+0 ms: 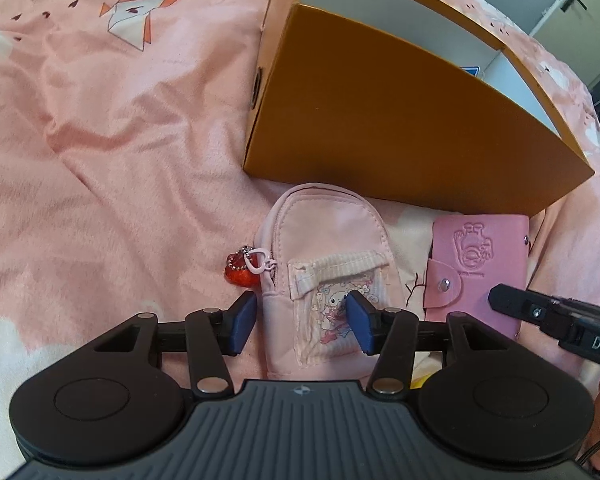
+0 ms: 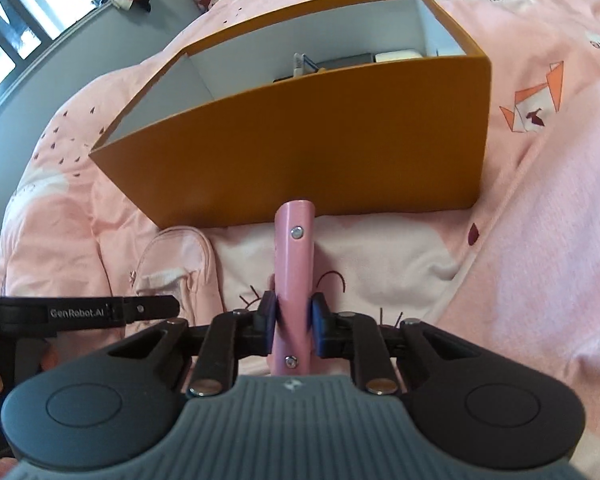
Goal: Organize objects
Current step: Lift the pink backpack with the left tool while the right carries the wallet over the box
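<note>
On a bed with a pink bedcover stands an open orange box with a pale inside; in the right wrist view some flat things lie in it, too small to name.

In the left wrist view the left gripper has its jaws wide apart. They stand over the lower part of a small pink pouch, one blue pad just beside its left edge, the other above its printed pocket; the pads do not press on it. The pouch lies just in front of the box, at 6 o'clock from the box's near wall. A red charm hangs from its zipper at 9 o'clock of the pouch.

At 3 o'clock of the pouch lies a pink card wallet with a snap flap, also close to the box wall. The black tip of the right gripper reaches it from 3 o'clock.

In the right wrist view the right gripper is narrow and holds the wallet by its edge, so that the wallet stands on its side between the pads and points at 12 o'clock toward the box. The pouch is at 10 o'clock of this gripper, and the left gripper's finger comes in from 9 o'clock.
</note>
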